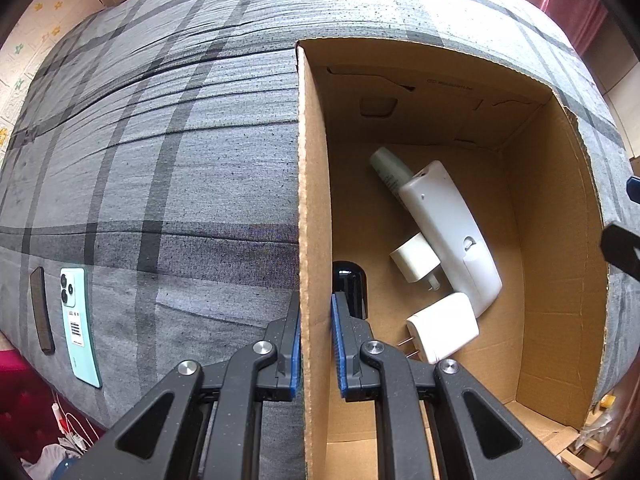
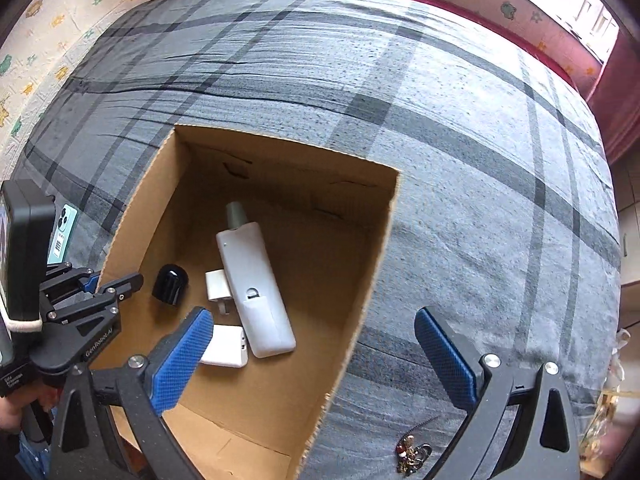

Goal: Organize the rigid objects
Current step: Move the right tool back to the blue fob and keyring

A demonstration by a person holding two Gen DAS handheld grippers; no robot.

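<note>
An open cardboard box (image 1: 314, 184) (image 2: 360, 264) lies on a grey plaid bed. Inside lie a white remote (image 1: 448, 232) (image 2: 254, 292), a pale green tube (image 1: 386, 170) (image 2: 236, 214), two white plug adapters (image 1: 414, 258) (image 1: 442, 328) (image 2: 224, 346), and a black cap (image 1: 348, 280) (image 2: 170, 284). My left gripper (image 1: 316, 344) (image 2: 96, 280) is shut on the box's left wall. My right gripper (image 2: 314, 344) is open and empty above the box's right wall.
A mint green phone (image 1: 78, 320) (image 2: 60, 232) and a dark flat strip (image 1: 42, 316) lie on the bed left of the box. A keychain with beads (image 2: 412, 452) lies on the bed near the right gripper. Patterned walls and a red curtain border the bed.
</note>
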